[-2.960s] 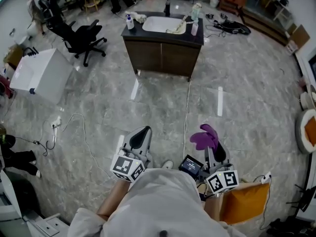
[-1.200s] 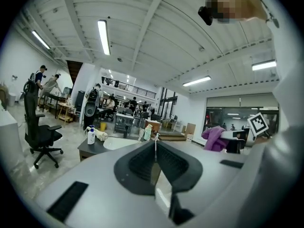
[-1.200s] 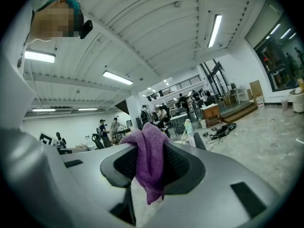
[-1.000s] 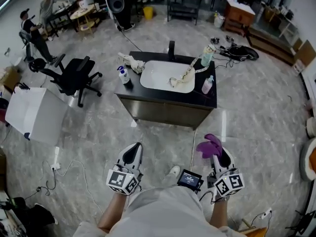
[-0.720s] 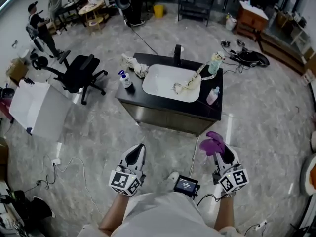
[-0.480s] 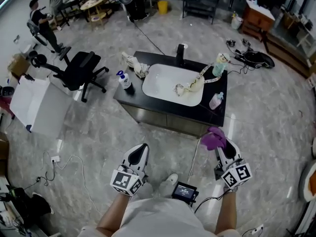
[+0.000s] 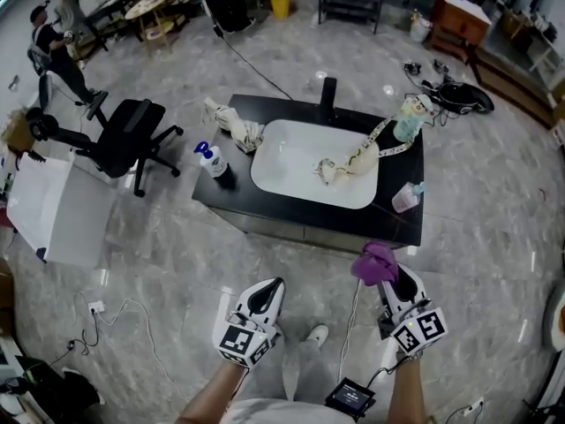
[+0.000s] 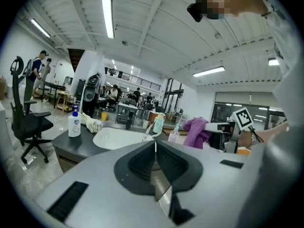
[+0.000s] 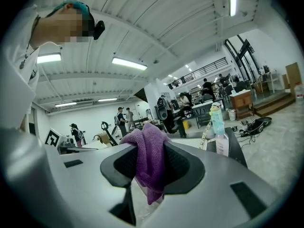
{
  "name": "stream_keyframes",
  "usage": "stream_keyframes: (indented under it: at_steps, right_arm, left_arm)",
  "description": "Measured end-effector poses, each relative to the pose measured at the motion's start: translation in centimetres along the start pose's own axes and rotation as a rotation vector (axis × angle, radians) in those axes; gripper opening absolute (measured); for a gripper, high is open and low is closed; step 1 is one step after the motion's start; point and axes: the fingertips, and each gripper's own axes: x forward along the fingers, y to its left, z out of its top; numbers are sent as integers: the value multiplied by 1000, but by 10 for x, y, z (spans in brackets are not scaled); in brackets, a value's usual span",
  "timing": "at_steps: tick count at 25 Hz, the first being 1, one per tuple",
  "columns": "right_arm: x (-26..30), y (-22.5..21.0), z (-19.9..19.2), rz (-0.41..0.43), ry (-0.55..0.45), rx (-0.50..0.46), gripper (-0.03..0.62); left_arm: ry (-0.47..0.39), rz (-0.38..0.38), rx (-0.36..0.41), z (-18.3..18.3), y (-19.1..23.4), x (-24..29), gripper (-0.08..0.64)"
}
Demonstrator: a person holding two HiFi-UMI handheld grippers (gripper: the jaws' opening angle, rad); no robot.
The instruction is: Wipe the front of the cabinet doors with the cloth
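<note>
**Purple cloth clamped, held by the cabinet front**

Head view: the right gripper (image 7: 395, 276) grips the purple cloth (image 7: 374, 263) just before the right end of the black sink cabinet (image 7: 305, 230). The left gripper (image 7: 265, 291) hangs near the cabinet front, further left.

Left gripper view: jaws pressed together, nothing between them, cabinet beyond.

Right gripper view: jaws pinch the cloth, which drapes down, cabinet top behind.
</note>
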Motion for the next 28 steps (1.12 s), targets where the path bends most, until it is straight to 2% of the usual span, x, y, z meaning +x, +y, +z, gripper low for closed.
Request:
stream_keyframes:
  at_steps: [8,14,18,21,23,25,28]
  right_arm:
    - [66,9,-91,-110,33,134,133]
    - [118,25,-191,-150,131,202,133]
    - [143,18,-241,-221,164,230,133]
    - [153,2,-265,-328,145,242,133]
    - [163,-8,-276,-380,118,234,133]
    - [178,-13,-282,-390,97,227,133]
    - [199,-14,-284,-363,68,215,133]
  left_arm:
    - [46,-88,-19,-50,67,48,17]
    - [100,-142,-42,-114,111,80,17]
    - [126,-194,-42,-153,124,96,17]
    - [150,-220,-55,-180,130,101,17]
    - [124,-229,-56,-190,137,107,17]
    - [97,-222,-50,-199,147,114,17]
    - [135,-185,-59,-222,157,117,17]
